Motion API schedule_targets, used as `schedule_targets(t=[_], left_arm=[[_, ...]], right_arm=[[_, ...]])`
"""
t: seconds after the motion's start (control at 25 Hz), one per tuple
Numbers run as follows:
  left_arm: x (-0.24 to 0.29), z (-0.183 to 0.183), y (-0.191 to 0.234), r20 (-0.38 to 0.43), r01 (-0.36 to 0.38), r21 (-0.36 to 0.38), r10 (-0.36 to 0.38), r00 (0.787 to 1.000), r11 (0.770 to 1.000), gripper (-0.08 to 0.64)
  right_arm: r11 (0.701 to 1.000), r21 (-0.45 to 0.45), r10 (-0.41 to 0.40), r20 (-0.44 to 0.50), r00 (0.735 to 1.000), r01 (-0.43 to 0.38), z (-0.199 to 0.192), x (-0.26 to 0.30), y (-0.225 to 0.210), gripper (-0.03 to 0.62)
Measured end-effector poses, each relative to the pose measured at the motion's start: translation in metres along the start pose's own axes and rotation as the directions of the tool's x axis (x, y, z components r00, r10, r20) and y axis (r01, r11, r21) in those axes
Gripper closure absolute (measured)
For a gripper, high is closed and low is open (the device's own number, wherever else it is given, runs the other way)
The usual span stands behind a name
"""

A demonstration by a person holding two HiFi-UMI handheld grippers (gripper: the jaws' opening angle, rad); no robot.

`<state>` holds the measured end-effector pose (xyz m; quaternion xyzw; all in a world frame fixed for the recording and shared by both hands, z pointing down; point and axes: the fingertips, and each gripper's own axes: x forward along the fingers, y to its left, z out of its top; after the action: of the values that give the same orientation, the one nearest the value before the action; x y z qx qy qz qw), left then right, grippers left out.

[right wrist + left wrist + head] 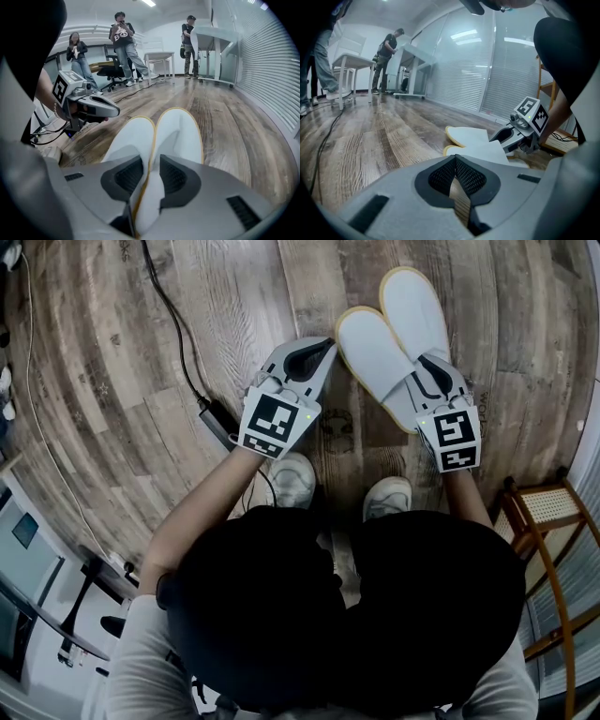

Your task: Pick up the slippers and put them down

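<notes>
A pair of white slippers (394, 338) is laid side by side on the wooden floor (225, 296), long axes in line with the right gripper (433, 371). Their near ends are straddled by its slightly parted jaws, the adjoining edges seemingly not pinched. The left gripper (314, 352), closed and empty, is held just left of them.

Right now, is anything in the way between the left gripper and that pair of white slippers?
Nothing visible does. The left gripper, jaws together and empty, sits just beside the white slippers with only bare wooden floor between them. The black cable lies off on its other side, away from the slippers.
</notes>
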<state>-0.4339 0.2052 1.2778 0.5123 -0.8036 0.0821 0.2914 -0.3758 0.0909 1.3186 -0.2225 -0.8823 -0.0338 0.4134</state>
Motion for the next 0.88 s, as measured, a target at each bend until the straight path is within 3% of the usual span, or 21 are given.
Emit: schedule_targets(t=[0.52, 0.88], left_arm=[[-0.014, 0.026, -0.002, -0.019, 0.026, -0.001, -0.026, 0.999, 1.000, 0.549], [-0.046, 0.094, -0.003, -0.023, 0.018, 0.022, -0.018, 1.000, 1.000, 0.549]], right_arm=[[0.996, 0.091, 0.013, 0.004, 1.000, -0.013, 0.010, -0.042, -0.003, 0.499], [0.994, 0.109, -0.008, 0.060, 0.998, 0.001, 0.075, -0.091, -0.006, 0.511]])
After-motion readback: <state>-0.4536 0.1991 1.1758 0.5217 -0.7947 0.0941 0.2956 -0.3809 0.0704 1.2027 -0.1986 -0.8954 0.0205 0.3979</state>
